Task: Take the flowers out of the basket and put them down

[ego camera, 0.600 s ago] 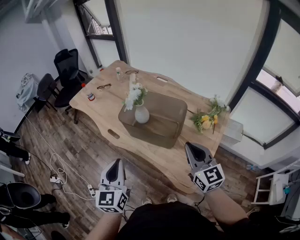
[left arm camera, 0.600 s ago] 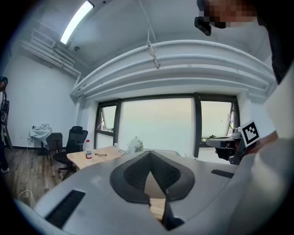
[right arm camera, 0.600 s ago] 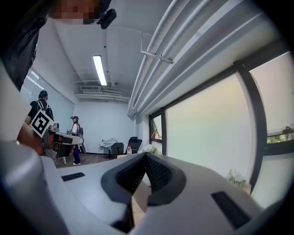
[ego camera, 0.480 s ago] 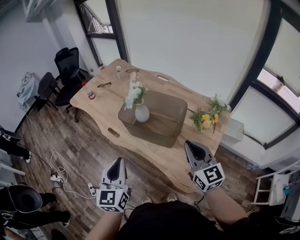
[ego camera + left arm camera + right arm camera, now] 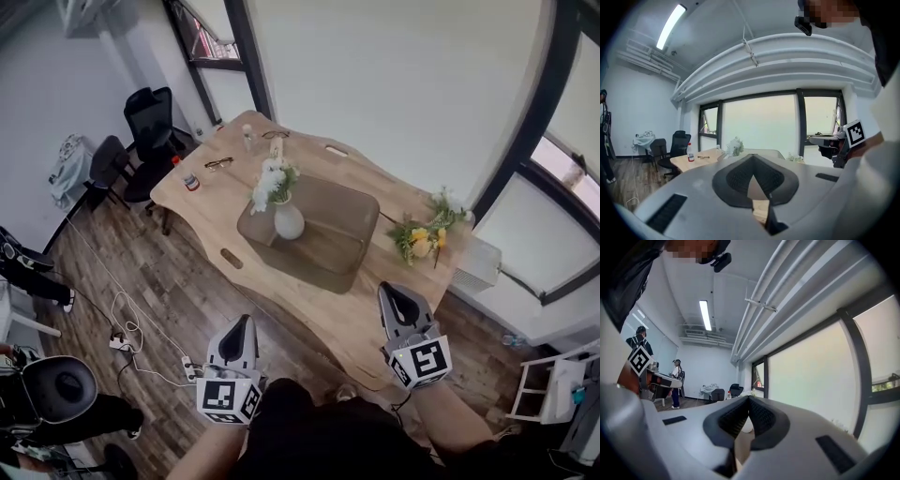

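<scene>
A brown see-through basket [image 5: 330, 246] stands in the middle of the wooden table [image 5: 375, 319]. Inside it is a white vase [image 5: 288, 222] holding white flowers [image 5: 270, 183]. A bunch of yellow and white flowers [image 5: 424, 234] lies on the table to the basket's right. My left gripper [image 5: 241, 322] hovers off the table's near edge, over the floor, shut and empty. My right gripper [image 5: 387, 290] hangs over the near right part of the table, also shut with nothing in it. The white flowers [image 5: 735, 146] show small and far off in the left gripper view.
Glasses [image 5: 218, 163] and a small bottle [image 5: 190, 180] lie at the table's far left end. Black chairs [image 5: 145, 120] stand beyond that end. Cables and a power strip [image 5: 127, 339] run across the wooden floor. A white unit [image 5: 480, 263] sits by the window at right.
The head view has shifted a little, so the table sits slightly further right in the picture. Both grippers keep their places, shut, near the table's front edge.
</scene>
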{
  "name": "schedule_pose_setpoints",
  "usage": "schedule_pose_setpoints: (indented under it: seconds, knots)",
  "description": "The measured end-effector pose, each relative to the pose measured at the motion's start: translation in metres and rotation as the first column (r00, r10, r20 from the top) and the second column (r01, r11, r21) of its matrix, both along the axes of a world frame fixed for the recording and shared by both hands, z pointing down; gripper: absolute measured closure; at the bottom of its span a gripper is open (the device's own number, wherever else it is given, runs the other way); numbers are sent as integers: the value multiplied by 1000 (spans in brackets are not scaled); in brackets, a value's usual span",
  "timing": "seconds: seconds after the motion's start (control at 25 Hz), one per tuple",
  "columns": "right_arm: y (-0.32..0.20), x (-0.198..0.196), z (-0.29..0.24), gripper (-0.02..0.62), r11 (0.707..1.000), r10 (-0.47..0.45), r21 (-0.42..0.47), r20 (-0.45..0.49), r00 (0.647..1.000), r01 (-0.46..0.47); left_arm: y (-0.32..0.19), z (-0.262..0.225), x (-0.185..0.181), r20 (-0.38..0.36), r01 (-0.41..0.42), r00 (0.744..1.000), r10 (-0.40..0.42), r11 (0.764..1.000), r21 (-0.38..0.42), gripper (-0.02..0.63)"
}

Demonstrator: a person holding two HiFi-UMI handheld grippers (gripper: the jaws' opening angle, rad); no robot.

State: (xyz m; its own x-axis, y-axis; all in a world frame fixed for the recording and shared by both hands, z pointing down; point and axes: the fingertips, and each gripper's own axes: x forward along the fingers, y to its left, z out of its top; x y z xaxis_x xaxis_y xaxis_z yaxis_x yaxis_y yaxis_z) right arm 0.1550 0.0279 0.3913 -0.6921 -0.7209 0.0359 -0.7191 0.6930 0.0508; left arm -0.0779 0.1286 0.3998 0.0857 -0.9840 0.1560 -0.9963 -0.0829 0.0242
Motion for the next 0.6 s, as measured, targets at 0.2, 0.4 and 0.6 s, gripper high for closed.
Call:
schedule_pose_setpoints:
  seconds: [0.2, 0.4, 0.6]
  knots:
    - [-6, -2, 11, 572, 998, -18, -56, 12, 1000, 19, -6, 11, 4, 6, -38, 999, 39, 999, -20, 606]
    - [-18, -17, -2, 572, 1000, 13, 27, 55, 998, -15, -39, 7, -21, 4, -81, 997, 81, 997, 8, 606]
    - [-37, -65, -1, 572, 1000, 7, -4, 51, 999, -6, -77, 0, -66, 11, -102, 995, 102, 994, 28, 606]
